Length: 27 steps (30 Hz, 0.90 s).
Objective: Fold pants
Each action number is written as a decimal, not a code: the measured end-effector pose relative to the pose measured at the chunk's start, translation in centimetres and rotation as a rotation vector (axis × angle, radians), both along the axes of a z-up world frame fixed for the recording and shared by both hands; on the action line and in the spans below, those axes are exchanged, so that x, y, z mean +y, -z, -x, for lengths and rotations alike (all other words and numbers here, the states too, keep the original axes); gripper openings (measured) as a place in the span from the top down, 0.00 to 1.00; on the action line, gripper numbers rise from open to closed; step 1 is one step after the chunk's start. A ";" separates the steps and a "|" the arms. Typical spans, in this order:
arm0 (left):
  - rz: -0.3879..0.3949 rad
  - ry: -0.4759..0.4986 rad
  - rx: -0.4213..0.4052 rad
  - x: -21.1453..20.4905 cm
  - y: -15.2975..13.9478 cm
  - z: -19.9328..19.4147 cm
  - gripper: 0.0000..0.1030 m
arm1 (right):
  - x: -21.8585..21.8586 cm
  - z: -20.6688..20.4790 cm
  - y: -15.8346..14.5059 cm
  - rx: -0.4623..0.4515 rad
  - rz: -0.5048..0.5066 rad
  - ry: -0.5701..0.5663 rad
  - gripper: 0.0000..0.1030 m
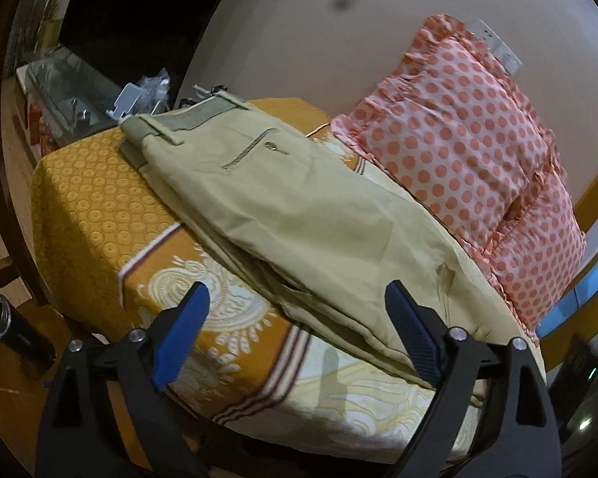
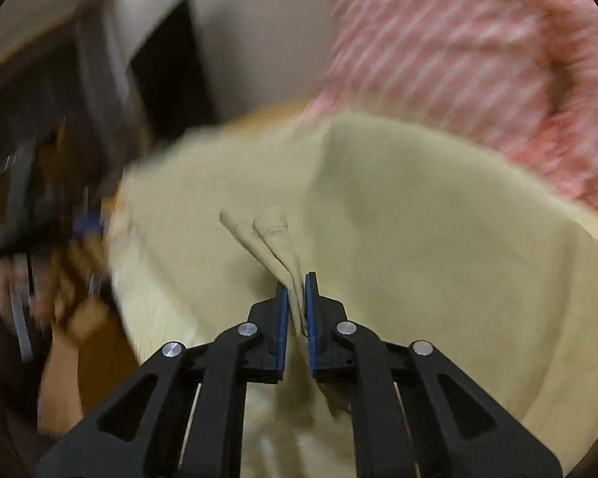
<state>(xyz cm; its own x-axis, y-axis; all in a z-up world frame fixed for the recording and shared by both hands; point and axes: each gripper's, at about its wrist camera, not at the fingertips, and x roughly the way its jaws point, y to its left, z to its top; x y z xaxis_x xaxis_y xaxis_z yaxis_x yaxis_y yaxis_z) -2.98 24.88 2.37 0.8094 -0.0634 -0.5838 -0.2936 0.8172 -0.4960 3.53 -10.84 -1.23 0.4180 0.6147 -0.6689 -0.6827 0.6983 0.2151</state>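
Khaki pants lie on an orange patterned bedspread, waistband at the far end with a back pocket facing up, legs running toward me. My left gripper is open and empty, its blue pads on either side of the pants' near part, just above it. In the right wrist view, my right gripper is shut on a bunched hem corner of the pants and holds it up. That view is blurred by motion.
A pink polka-dot pillow leans against the wall right of the pants and shows in the right wrist view. A glass-topped table with clutter stands behind the bed. A black cylinder lies at the lower left.
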 end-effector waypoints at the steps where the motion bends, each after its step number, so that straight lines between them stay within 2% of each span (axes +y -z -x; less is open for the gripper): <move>1: 0.003 -0.003 0.007 0.3 0.1 -0.3 0.12 | 0.0 0.5 0.0 -0.014 -0.012 -0.004 0.63; 2: 0.005 -0.004 0.014 0.6 0.1 -0.6 0.11 | -0.3 0.9 -0.3 -0.024 -0.032 -0.003 0.37; 3: 0.007 -0.008 0.022 1.0 0.2 -1.0 0.11 | -0.9 1.3 -0.8 -0.037 -0.068 0.012 0.28; 4: 0.015 -0.014 0.030 1.3 0.3 -1.4 0.11 | -1.8 1.3 -1.5 -0.046 -0.106 0.027 0.25; 9: 0.012 -0.046 0.062 2.3 0.1 -3.4 0.10 | -6.1 1.7 -2.9 -0.061 -0.218 0.112 0.25; 13: 0.004 -0.086 0.099 3.4 0.0 -5.4 0.10 | -8.0 1.3 -3.1 -0.057 -0.257 0.153 0.25; 17: 0.062 -0.156 0.106 5.4 -0.1 -6.5 0.14 | -9.3 1.3 -2.8 -0.060 -0.285 0.167 0.25; 19: 0.081 -0.208 0.134 6.1 -0.1 -7.0 0.42 | -10.1 1.6 -2.7 -0.067 -0.297 0.173 0.24; 20: 0.084 -0.213 0.158 6.5 0.0 -7.5 0.74 | -10.6 2.0 -2.7 -0.073 -0.303 0.178 0.24; 21: 0.055 -0.213 0.180 6.7 -0.1 -8.1 0.83 | -11.2 2.2 -2.7 -0.082 -0.310 0.186 0.24; 23: -0.024 -0.187 0.186 6.0 -1.1 -8.9 0.87 | -12.5 2.4 -2.7 -0.092 -0.325 0.209 0.23; 24: -0.105 -0.175 0.185 4.9 -2.3 -9.4 0.88 | -13.5 2.4 -2.7 -0.096 -0.338 0.233 0.23; 26: -0.220 -0.142 0.140 2.4 -4.8 -10.0 0.89 | -14.9 2.4 -2.7 -0.102 -0.356 0.266 0.23; 27: -0.280 -0.094 0.097 0.3 -6.7 -10.4 0.90 | -15.9 2.5 -2.7 -0.108 -0.370 0.292 0.23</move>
